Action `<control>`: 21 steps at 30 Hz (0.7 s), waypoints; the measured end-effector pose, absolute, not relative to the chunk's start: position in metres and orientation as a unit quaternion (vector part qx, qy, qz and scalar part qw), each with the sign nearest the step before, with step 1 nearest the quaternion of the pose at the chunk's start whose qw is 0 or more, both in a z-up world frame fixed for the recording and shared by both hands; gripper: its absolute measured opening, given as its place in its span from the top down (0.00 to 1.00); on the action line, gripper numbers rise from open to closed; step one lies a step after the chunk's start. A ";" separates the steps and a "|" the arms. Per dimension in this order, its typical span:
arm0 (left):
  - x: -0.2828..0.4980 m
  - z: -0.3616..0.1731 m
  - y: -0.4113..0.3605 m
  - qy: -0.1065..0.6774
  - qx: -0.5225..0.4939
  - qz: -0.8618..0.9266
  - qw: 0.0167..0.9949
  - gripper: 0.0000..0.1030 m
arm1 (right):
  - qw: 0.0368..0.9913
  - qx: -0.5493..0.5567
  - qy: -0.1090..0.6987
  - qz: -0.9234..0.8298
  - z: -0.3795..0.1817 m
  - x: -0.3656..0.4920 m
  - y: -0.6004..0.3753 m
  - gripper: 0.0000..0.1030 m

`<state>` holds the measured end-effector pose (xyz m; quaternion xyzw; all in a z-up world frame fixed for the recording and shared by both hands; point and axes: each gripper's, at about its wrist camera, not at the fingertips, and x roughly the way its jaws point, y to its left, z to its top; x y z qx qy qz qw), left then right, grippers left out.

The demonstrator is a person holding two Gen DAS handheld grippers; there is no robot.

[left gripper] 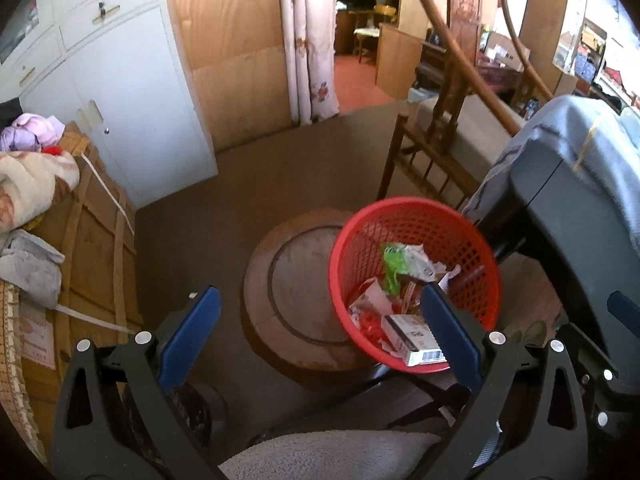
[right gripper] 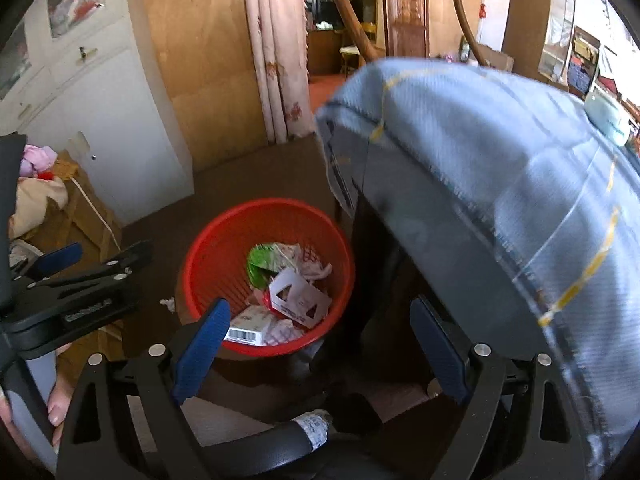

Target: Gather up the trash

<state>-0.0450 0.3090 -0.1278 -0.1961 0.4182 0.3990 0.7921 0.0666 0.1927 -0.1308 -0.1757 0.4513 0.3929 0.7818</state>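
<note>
A red mesh trash basket (left gripper: 416, 216) stands on the brown floor beside a dark table draped with a blue cloth (left gripper: 576, 152). It holds several pieces of trash: a green wrapper (left gripper: 394, 264), crumpled paper and a white carton (left gripper: 416, 340). My left gripper (left gripper: 320, 332) is open and empty, above the floor left of the basket. In the right wrist view the basket (right gripper: 224, 236) lies straight ahead, with the green wrapper (right gripper: 258, 262) and a white folded card (right gripper: 298, 294) inside. My right gripper (right gripper: 320, 340) is open and empty above the basket's near rim. The left gripper (right gripper: 86, 264) shows at the left.
A round wooden stool top (left gripper: 296, 288) sits left of the basket. Cardboard boxes with bedding (left gripper: 92, 240) and a white cabinet (left gripper: 132, 92) stand on the left. A wooden chair frame (left gripper: 432, 160) is behind the basket. A small white scrap (right gripper: 168, 303) lies on the floor.
</note>
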 end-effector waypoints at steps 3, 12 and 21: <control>-0.043 -0.135 0.309 0.425 -0.195 0.403 0.787 0.07 | 0.778 -0.180 0.465 0.382 -0.143 0.070 0.193 0.13; -0.034 -0.136 0.295 0.430 -0.172 0.403 0.789 0.07 | 0.777 -0.188 0.475 0.368 -0.162 0.069 0.187 0.13; -0.032 -0.131 0.284 0.422 -0.159 0.397 0.799 0.07 | 0.772 -0.191 0.478 0.373 -0.164 0.068 0.187 0.12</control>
